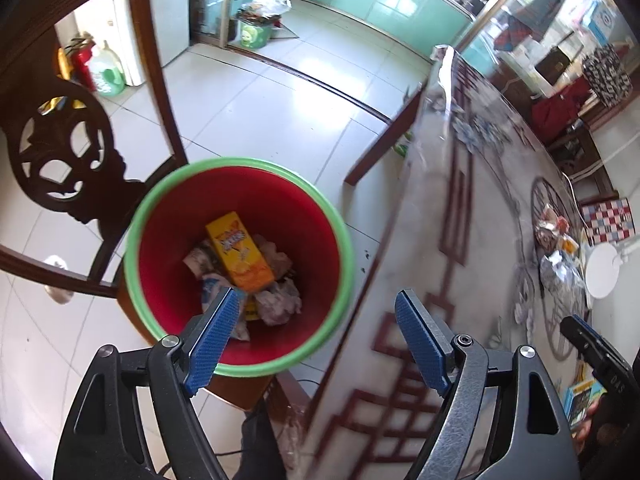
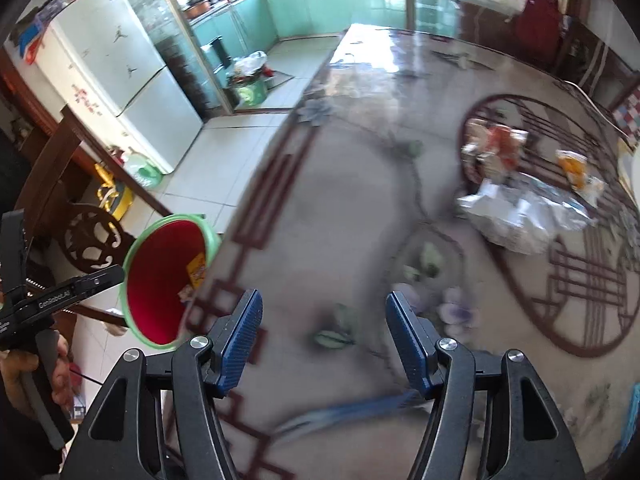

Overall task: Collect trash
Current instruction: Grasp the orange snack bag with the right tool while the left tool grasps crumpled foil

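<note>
The left gripper is hovering over the red bin, jaws standing wide with nothing between them. The right gripper is hanging above the patterned table, jaws parted and gripping nothing. "GenRobot.AI" is showing on the left tool's body in the right wrist view. In the bin, a yellow box is lying on crumpled paper, its long axis running from near to far; its print is blurred. Farther off, wrappers are sitting on the table.
</note>
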### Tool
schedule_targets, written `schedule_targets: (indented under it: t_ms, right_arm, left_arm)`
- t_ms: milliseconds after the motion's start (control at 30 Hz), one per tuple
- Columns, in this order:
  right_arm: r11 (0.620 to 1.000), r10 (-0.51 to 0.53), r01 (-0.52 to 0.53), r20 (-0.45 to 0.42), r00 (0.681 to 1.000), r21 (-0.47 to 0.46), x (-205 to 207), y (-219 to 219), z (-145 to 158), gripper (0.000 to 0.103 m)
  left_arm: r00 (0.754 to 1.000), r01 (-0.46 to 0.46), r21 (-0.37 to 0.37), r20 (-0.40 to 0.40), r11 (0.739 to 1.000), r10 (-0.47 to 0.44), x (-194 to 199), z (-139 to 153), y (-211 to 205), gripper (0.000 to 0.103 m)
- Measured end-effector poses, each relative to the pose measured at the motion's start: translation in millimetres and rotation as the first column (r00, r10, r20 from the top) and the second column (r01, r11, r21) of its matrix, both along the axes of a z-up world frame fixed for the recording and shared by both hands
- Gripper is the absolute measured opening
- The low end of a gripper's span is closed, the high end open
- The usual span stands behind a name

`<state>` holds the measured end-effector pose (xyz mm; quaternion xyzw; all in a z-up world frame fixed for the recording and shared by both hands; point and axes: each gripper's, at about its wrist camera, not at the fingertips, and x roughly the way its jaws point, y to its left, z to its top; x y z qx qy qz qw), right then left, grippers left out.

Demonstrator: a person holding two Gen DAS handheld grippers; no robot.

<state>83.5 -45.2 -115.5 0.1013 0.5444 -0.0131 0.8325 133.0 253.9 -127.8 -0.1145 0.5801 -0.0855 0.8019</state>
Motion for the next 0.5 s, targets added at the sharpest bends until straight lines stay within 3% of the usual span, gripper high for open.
schedule_targets:
  t_ms: [233, 500]
  right_arm:
    - [0.983, -0.149, 0.151, 0.034, 0.988, -0.101, -45.7, -132.2, 19.0, 0.063]
    - [0.966, -0.196, 0.209, 0.097, 0.976, -0.15, -56.2, -258.3, 31.2, 0.063]
  left_arm:
    - [0.998, 0.064, 0.002, 0.011, 0.998, -0.064, -22.7, 13.3, -66.8, 0.08]
    - [0.993, 0.119, 0.007, -0.017, 0.993, -0.119, -67.9, 18.0, -141.3, 0.081]
